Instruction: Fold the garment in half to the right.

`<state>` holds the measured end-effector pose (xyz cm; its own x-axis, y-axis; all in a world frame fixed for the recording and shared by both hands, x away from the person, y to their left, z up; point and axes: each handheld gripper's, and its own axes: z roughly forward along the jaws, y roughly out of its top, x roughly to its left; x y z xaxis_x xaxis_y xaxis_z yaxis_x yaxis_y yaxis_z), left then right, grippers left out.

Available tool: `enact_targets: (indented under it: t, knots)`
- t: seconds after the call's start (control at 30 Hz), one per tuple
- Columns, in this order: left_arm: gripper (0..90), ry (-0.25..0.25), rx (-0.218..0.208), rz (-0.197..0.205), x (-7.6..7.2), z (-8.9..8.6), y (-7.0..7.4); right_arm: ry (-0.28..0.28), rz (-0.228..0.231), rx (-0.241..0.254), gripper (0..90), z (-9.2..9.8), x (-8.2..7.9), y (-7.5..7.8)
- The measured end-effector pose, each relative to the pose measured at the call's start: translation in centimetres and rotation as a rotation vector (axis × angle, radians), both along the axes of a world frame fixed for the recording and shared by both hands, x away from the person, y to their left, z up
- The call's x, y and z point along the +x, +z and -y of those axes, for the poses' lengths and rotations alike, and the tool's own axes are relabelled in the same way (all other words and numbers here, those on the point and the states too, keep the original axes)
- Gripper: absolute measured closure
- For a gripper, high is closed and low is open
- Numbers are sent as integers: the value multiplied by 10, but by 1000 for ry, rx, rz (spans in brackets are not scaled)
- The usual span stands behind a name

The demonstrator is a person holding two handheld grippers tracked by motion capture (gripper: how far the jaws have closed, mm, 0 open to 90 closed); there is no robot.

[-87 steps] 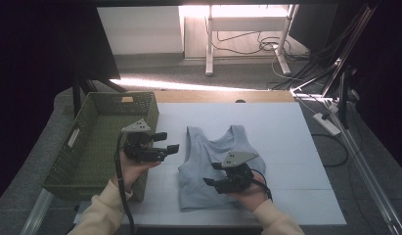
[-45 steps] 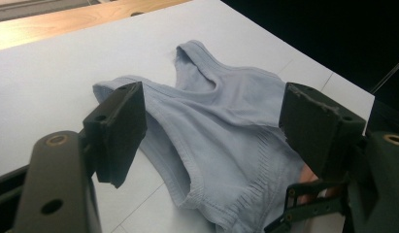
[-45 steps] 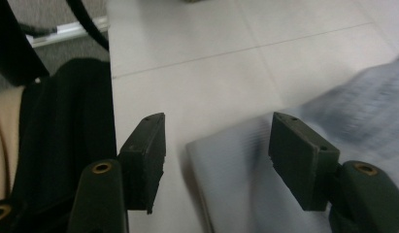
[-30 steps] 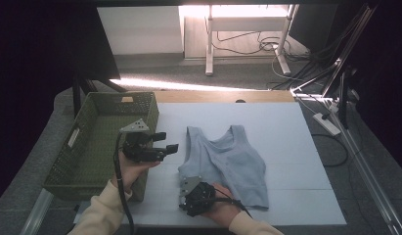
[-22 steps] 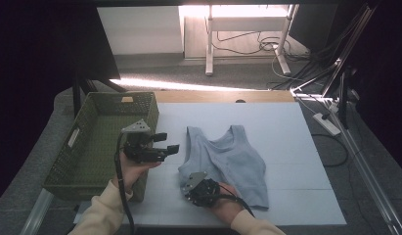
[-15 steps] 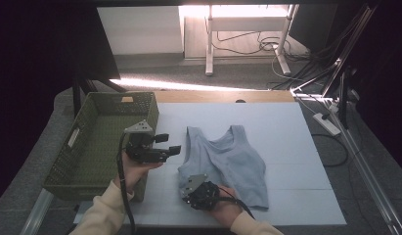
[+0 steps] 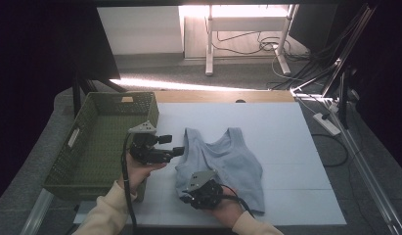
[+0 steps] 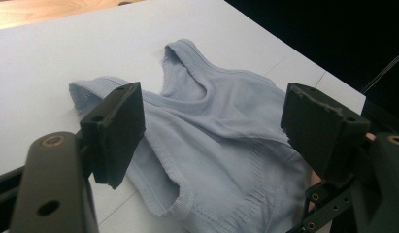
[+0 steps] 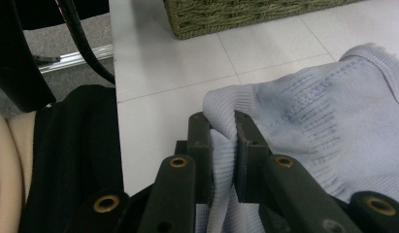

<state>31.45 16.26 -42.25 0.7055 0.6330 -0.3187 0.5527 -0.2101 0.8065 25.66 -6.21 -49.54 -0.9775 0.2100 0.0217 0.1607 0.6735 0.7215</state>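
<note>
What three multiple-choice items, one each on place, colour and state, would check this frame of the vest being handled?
1. Where does the woven basket stand?
A. on the table's left side
B. on the table's right side
C. on top of the vest

2. What colour is the vest?
A. dark red
B. light blue
C. bright yellow

3. How does the right gripper stand?
A. wide open above the table
B. resting inside the basket
C. closed on the vest's hem

Answers: 1 A, the high view shows it left of the vest; 2 B, both gripper views show pale blue knit; 3 C, the right gripper view shows a fold of ribbed hem pinched between the jaws, which have just been closing.
</note>
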Motion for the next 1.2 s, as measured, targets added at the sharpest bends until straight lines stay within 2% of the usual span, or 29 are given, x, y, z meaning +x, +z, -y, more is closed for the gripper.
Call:
enact_targets:
  t: [0.4, 0.67, 0.8, 1.0, 1.2]
  knots:
    - [240, 19, 15, -9, 2, 6, -2, 5, 8, -7, 799, 1, -3, -2]
    - [231, 42, 40, -18, 7, 19, -5, 7, 20, -9, 799, 1, -6, -4]
    - [228, 61, 46, -26, 14, 25, -11, 12, 54, -12, 798, 1, -8, -3]
    - [216, 66, 77, -66, 26, 38, -22, 13, 50, -7, 799, 2, -9, -3]
    - [212, 85, 101, -100, 36, 43, -37, 15, 47, -12, 798, 1, -9, -4]
